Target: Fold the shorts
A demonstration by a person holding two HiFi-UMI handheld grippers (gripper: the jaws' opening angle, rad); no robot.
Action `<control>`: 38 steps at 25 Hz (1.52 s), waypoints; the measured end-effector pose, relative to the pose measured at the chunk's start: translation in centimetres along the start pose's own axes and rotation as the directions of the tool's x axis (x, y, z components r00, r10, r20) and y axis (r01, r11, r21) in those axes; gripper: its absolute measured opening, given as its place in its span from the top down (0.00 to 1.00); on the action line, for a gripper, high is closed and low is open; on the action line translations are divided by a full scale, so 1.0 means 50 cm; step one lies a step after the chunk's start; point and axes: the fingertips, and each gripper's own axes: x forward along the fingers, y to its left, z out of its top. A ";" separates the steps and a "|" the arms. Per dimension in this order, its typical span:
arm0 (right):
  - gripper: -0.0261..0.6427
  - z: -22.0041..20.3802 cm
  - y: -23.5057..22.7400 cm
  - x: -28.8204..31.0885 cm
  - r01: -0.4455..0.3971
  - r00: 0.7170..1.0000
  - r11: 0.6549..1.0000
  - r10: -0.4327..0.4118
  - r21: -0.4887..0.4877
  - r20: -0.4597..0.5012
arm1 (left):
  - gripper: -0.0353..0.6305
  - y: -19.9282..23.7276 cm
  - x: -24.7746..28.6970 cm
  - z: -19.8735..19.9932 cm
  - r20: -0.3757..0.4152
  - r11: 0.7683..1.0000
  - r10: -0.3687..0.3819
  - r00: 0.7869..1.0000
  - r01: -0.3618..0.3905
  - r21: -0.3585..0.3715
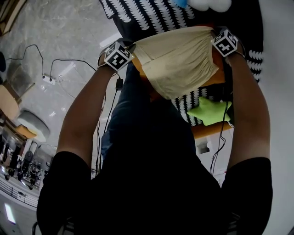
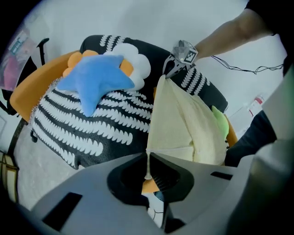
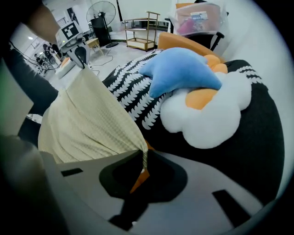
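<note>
Pale yellow shorts hang stretched in the air between my two grippers. My left gripper is shut on the shorts' left corner, and the pinched edge runs down between the jaws in the left gripper view. At the shorts' right corner my right gripper is shut on the cloth, which bunches into the jaws. Each gripper shows in the other's view: the right gripper and the left gripper. The shorts' lower part sags over the black-and-white patterned cover.
A blue star cushion lies on a white and orange cushion on the patterned cover. A green cloth sits near the orange edge. Cables trail on the floor; a fan and shelf stand further off.
</note>
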 end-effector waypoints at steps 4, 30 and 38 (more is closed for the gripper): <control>0.91 0.007 0.000 -0.038 0.031 0.997 0.999 -0.030 -0.012 0.075 | 0.90 -0.024 -0.050 0.030 0.053 0.996 0.042 0.998 -0.046 0.078; 0.88 -0.257 0.193 -0.087 0.077 0.993 0.996 -0.080 0.039 0.085 | 0.90 -0.535 -0.052 -0.043 -0.004 0.943 -0.211 0.977 0.205 0.262; 0.86 -0.349 0.256 -0.046 0.080 0.995 0.995 -0.083 0.056 0.052 | 0.90 -0.650 0.038 -0.088 -0.055 0.921 -0.252 0.966 0.256 0.294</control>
